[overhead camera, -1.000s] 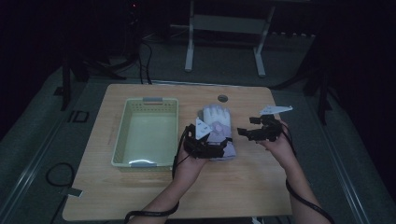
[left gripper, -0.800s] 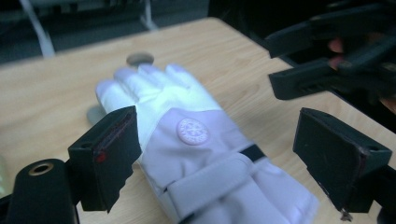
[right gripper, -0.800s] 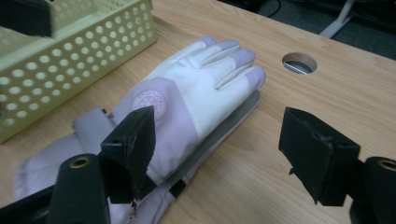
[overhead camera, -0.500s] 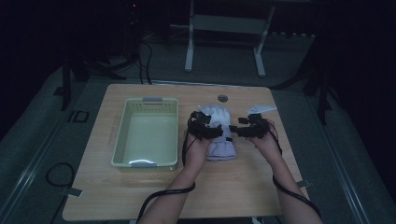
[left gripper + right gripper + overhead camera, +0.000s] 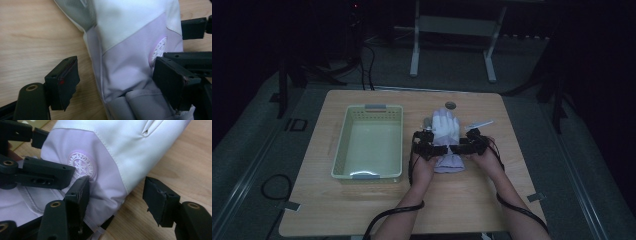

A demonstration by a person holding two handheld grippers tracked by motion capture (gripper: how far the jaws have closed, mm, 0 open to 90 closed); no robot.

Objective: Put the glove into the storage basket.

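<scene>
Dim room, wood table (image 5: 362, 210): 1 glove (image 5: 446, 129), 1 bin (image 5: 368, 142). My 2 claws, left (image 5: 432, 149) and right (image 5: 460, 148), straddle its cuff edges, closing, not yet clamped.

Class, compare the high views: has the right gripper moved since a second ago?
Yes. The right gripper came left, away from the table edge, onto the glove, its jaws closing around the cuff.
</scene>
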